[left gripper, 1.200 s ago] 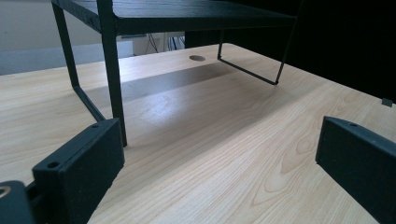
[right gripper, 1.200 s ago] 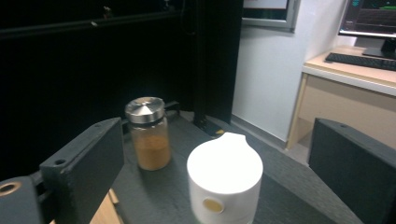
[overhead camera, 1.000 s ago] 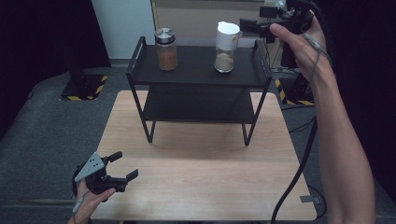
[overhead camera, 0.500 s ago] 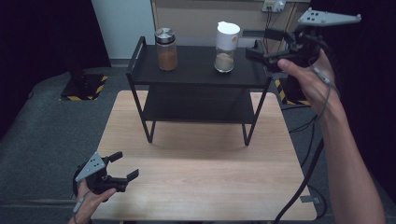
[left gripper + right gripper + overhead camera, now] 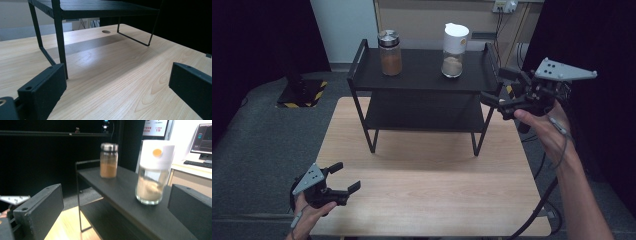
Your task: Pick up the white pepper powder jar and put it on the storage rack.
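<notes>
We see the white-lidded jar point(image 5: 454, 45) standing upright on the top shelf of the black rack point(image 5: 362, 60), toward its right end, pale powder filling its lower part. In the right gripper view the same white-lidded jar point(image 5: 153, 172) sits between the two jaws, well ahead of them and untouched. The right gripper point(image 5: 498, 95) hangs in the air just off the rack's right end, level with the top shelf, jaws spread wide and holding nothing. Further left on that shelf stands a metal-lidded jar point(image 5: 390, 52) of brown powder, well apart from the first. Down at the near left corner of the wooden surface point(image 5: 432, 190), the left gripper point(image 5: 344, 177) rests low, jaws also parted and empty.
</notes>
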A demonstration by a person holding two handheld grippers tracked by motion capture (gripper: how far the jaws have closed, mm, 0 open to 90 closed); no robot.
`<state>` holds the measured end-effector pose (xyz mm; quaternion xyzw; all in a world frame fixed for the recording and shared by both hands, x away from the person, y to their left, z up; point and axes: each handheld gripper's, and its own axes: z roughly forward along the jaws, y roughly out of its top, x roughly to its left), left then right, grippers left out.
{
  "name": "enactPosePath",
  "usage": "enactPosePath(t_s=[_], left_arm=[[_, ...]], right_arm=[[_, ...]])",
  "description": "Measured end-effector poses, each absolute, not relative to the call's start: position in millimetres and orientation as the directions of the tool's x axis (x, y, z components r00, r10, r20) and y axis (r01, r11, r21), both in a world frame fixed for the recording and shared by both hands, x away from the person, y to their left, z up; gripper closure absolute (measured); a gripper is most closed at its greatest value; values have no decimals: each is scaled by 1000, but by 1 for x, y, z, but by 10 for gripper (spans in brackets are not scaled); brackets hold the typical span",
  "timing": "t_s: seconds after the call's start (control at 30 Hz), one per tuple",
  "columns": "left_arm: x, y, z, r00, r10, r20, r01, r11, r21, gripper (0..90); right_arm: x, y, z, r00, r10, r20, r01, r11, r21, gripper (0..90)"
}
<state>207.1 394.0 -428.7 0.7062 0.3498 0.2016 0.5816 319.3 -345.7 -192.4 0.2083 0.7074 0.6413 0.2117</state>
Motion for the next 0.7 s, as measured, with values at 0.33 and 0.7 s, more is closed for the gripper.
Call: enactPosePath(t_s=[0.33, 0.7], left_arm=[[207, 394, -430, 681, 722, -124, 249, -70, 966, 0], [208, 395, -430, 687, 716, -123, 249, -74, 966, 0]], right_arm=[[301, -351, -238, -820, 569, -58, 18, 127, 992, 8], [276, -349, -294, -803, 593, -65, 51, 176, 983, 13]])
